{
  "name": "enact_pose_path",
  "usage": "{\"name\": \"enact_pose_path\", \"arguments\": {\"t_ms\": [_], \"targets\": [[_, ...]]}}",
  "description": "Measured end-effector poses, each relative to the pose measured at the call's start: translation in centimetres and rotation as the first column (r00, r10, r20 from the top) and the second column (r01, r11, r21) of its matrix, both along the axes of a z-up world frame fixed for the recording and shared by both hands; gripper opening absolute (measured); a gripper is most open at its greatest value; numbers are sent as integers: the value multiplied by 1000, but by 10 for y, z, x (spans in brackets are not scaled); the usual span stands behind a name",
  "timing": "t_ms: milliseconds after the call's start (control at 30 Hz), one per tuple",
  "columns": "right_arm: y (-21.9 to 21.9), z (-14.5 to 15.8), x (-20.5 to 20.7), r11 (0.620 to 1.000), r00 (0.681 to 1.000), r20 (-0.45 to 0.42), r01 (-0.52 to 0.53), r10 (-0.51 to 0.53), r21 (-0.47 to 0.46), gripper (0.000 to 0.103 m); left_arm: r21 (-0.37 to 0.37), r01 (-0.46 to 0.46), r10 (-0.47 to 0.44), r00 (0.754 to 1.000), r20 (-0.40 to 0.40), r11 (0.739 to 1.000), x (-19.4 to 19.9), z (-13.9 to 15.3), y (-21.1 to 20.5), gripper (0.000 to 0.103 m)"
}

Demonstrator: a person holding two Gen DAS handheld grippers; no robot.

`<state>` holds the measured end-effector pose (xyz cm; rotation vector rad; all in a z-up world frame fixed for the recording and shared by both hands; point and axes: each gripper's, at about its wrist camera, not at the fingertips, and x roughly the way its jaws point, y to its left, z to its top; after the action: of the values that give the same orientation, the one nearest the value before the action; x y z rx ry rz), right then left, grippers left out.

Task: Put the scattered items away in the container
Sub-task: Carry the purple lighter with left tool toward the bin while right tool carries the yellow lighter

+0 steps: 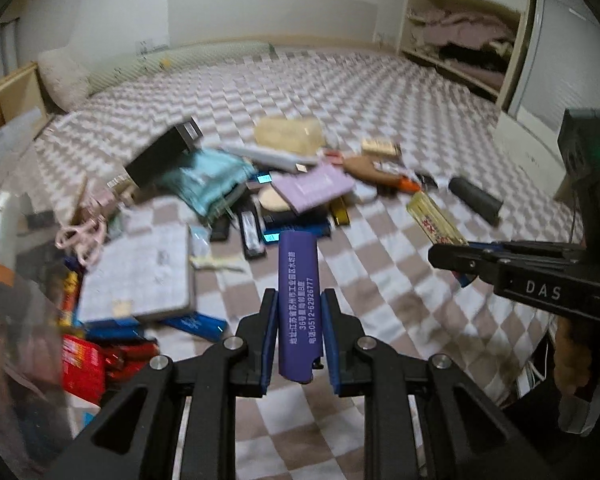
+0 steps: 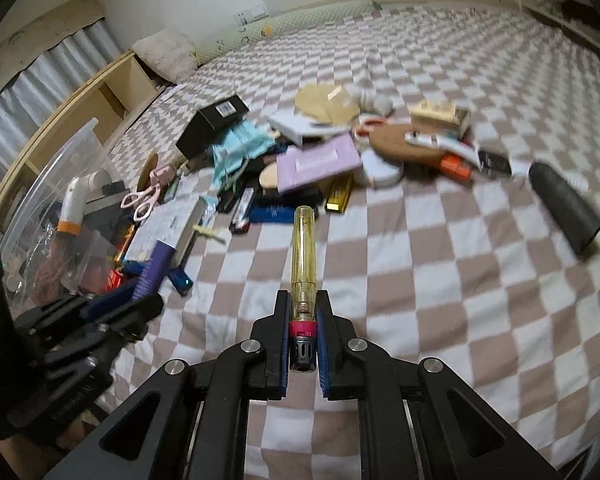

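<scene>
My left gripper (image 1: pixel 299 322) is pinching a purple lighter (image 1: pixel 298 304) printed with white Chinese text and a phone number, its length running straight out between the blue pads, above the checkered bedspread (image 1: pixel 380 280). My right gripper (image 2: pixel 303 320) is clamped on a yellow translucent lighter (image 2: pixel 302 264) by its red collar and black metal head, the clear body pointing forward toward the pile. The clutter lies ahead on the bed: a black box (image 2: pixel 212 122) leaning on a heap of teal face masks (image 2: pixel 240 148), a lilac notebook (image 2: pixel 320 162), pink scissors (image 2: pixel 142 200), a gold lighter (image 2: pixel 339 196), a round cork mat (image 2: pixel 404 144) and a dark cylinder (image 2: pixel 564 208) lying well apart to the right. The clear plastic container (image 2: pixel 64 168) sits at the left edge of the bed beside the pile, holding a white bottle with an orange band (image 2: pixel 74 208) among other things too blurred to name.
</scene>
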<state>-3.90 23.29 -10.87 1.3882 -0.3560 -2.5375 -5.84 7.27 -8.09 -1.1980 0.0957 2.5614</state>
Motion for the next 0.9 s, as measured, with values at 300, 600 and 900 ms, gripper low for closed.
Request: {"name": "enact_pose_path", "arguments": {"t_ms": [300,600,900], "targets": [[-22,54,-14,998,993,-112,-40,44,38,12,43,-66,71,991,-116,997,-5,55,-29,21],[-58,117,-26,992,966,-232,-93,110,83,12,128,-154,179,960,-214,980,-3,112,-81,21],[-117,172,-34,979,918,-342,-188,203,77,12,177,-278,321,898,-300,944,13,164,-148,21]]}}
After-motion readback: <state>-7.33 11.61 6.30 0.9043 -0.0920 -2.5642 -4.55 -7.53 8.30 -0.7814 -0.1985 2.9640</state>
